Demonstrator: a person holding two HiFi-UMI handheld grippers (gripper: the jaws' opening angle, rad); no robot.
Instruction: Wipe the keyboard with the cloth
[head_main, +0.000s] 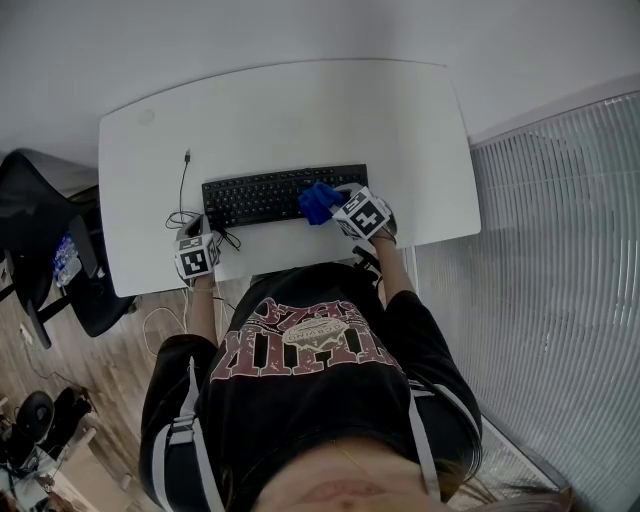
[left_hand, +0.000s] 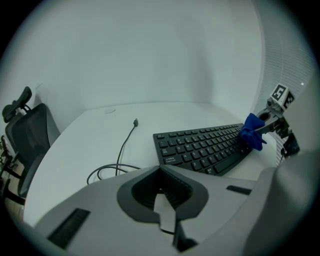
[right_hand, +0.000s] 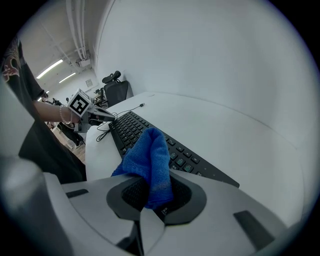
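A black keyboard lies across the middle of the white desk. My right gripper is shut on a blue cloth, which rests on the keyboard's right part. In the right gripper view the cloth bunches up out of the jaws over the keys. My left gripper sits at the desk's front edge, left of the keyboard, shut with nothing in it. In the left gripper view the keyboard lies ahead and to the right, with the cloth at its far end.
A thin black cable runs and coils on the desk left of the keyboard, close to my left gripper. A black office chair stands left of the desk. Slatted blinds fill the right side. A wall runs behind the desk.
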